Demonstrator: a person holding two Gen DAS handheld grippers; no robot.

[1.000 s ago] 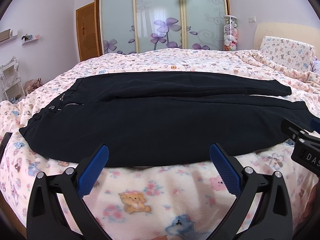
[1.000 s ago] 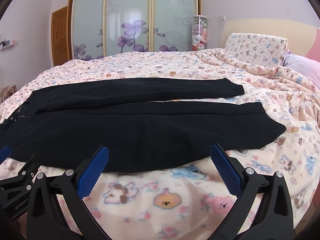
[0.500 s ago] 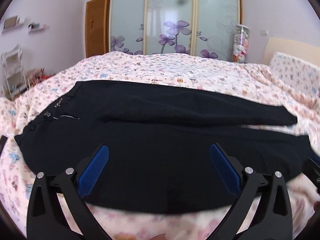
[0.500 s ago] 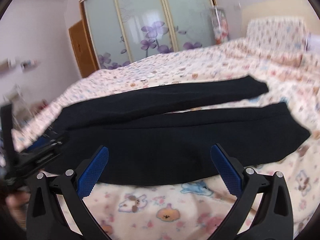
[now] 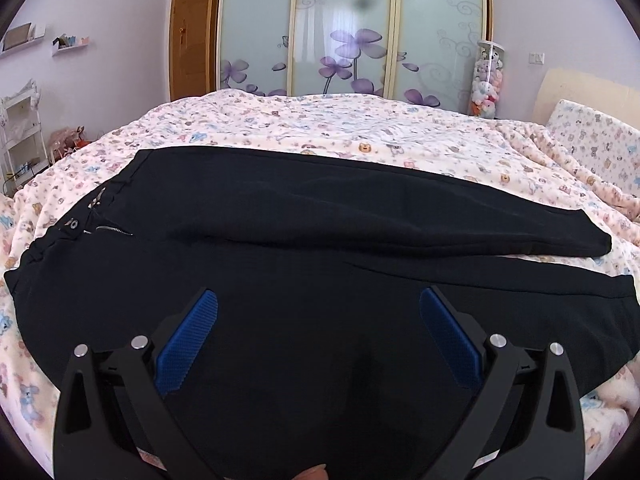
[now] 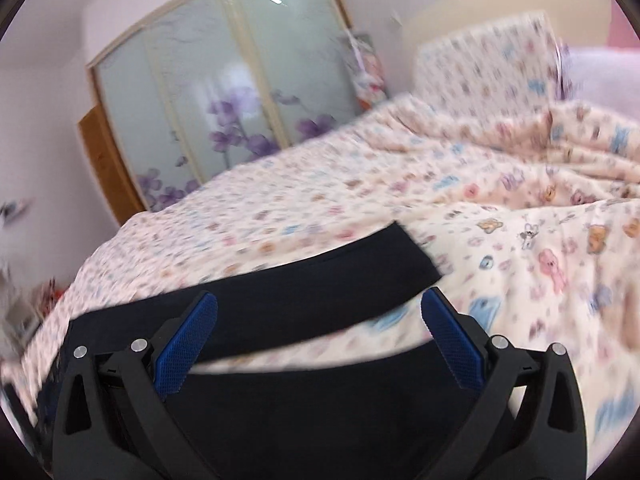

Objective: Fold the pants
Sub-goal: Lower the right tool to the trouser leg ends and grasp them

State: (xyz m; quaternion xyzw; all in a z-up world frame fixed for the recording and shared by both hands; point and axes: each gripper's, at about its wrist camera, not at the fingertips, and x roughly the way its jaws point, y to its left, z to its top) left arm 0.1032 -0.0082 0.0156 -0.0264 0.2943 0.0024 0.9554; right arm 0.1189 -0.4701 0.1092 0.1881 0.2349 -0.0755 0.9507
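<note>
The left tool (image 5: 318,308) hangs with its blue-padded fingers spread wide and nothing between them, over the near leg of the black, smooth-woven pants (image 5: 320,240). The right tool (image 6: 319,314) is spread just as wide and equally empty, above the hem end of the same pair.

In the left wrist view the pants lie flat on the bed's pale fleece blanket printed with cartoon animals (image 5: 360,132). The waistband with its metal snap and open zipper (image 5: 108,232) sits at about 9 o'clock. The two legs run toward 3 o'clock, with a thin strip of blanket showing between them near the hems.

The risks, as I judge them:
- The right wrist view is smeared, so that tool's aim at the hem is hard to check. A careless pinch could catch only the top layer of the leg.
- The blanket is soft and deep. Fingers that dig low may pinch fleece along with the cloth and drag it.
- If the two tools lift unevenly, the near leg may twist and land skewed on the far leg.
</note>
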